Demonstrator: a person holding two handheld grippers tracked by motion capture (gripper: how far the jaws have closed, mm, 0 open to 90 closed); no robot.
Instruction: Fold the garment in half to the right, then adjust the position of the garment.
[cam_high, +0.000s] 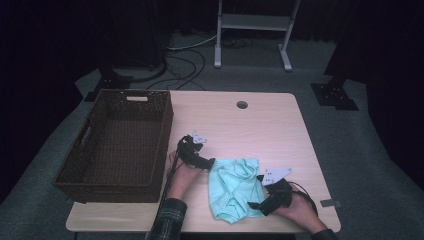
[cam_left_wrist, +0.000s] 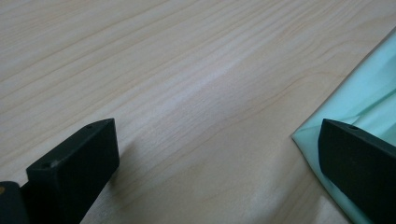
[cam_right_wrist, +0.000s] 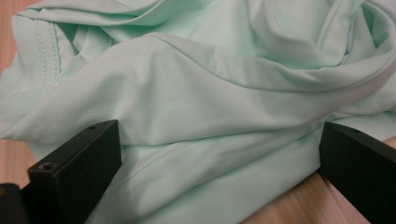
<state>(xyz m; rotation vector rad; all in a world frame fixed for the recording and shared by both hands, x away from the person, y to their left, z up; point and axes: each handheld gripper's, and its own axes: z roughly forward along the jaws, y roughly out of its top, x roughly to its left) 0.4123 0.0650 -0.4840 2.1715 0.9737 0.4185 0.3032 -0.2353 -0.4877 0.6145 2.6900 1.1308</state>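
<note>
A crumpled mint-green garment lies on the light wooden bench, near its front edge and just right of an empty brown wicker basket. The left tool sits at the cloth's upper-left corner, jaws spread wide with one jaw over the fabric edge; the right tool hovers at the lower right edge, jaws likewise apart and holding nothing. A good grasp probably means lowering each tool until a fold sits between the jaws, then closing on a seam or hem rather than loose bulk. The fabric looks thin, smooth and limp, heaped in soft folds.
</note>
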